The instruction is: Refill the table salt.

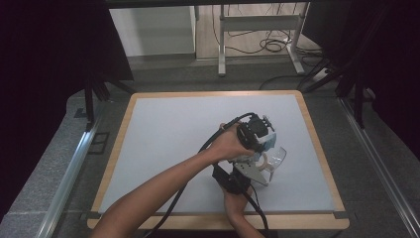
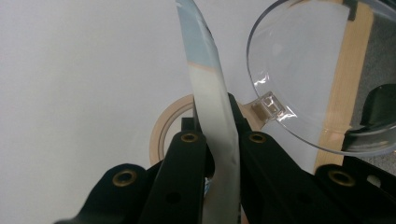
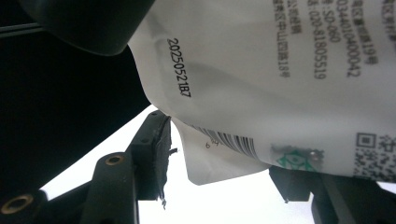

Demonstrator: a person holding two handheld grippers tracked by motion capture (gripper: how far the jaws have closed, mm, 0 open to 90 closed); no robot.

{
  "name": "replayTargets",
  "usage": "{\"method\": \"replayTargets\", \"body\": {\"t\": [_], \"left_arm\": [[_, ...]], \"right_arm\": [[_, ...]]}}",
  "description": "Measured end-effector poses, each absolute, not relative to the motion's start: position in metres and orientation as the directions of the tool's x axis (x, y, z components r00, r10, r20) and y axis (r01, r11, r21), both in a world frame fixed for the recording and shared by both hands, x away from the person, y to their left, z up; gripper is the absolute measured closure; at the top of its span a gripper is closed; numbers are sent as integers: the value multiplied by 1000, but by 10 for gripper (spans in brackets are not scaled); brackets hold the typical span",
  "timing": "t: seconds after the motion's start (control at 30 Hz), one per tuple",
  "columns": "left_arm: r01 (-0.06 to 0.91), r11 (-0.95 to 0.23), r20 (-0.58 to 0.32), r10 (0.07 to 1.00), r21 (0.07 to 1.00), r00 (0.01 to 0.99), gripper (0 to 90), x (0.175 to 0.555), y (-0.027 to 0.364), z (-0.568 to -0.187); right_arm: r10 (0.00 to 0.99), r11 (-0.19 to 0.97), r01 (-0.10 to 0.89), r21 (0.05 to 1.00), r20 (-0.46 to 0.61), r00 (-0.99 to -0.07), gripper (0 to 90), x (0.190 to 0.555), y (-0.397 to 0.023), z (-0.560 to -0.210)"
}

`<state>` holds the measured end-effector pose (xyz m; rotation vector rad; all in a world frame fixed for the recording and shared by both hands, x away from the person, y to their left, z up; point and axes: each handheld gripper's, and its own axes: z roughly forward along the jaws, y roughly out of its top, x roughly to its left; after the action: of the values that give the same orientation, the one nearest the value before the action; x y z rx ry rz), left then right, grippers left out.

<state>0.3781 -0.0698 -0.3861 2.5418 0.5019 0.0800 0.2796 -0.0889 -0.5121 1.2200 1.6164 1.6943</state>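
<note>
A white pouch with a blue end (image 1: 270, 142) hangs over the right middle of the mat. My left gripper (image 1: 265, 143) is shut on it. In the left gripper view the jaws (image 2: 212, 122) pinch the thin pouch edge (image 2: 209, 88), which stands upright between them. My right gripper (image 1: 258, 163) comes up from below, with the grey plate on top. In the right gripper view the printed pouch (image 3: 261, 70) with a barcode sits between the jaws (image 3: 224, 158). The left pad (image 3: 158, 144) touches it and the other jaw is partly covered.
A clear round plastic container (image 1: 280, 156) (image 2: 303, 70) lies just right of the grippers. A beige ring (image 1: 261, 161) (image 2: 163, 128) lies flat on the mat under them. The wooden frame (image 1: 119, 148) edges the grey mat. A table frame and cables (image 1: 267, 44) stand beyond.
</note>
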Motion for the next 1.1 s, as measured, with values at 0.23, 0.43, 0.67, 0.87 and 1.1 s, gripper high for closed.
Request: {"method": "replayTargets", "body": {"t": [0.23,0.43,0.67,0.87,1.1], "left_arm": [[336,-783,-47,368,524,929,900,378,-71,-385],[335,-783,-47,366,524,929,900,378,-70,-385],[336,-783,-47,368,523,929,900,378,-70,-385],[338,-786,-44,370,517,928,900,379,-70,-384],[340,-787,-42,373,515,927,900,378,-71,-384]], "right_arm": [[846,-160,213,964,246,-474,460,280,-90,-512],[846,-165,212,963,248,-472,459,279,-89,-511],[845,-158,207,965,241,-478,459,280,-89,-510],[840,-163,210,964,247,-482,458,280,-89,-510],[840,-169,207,964,250,-481,459,280,-89,-510]]}}
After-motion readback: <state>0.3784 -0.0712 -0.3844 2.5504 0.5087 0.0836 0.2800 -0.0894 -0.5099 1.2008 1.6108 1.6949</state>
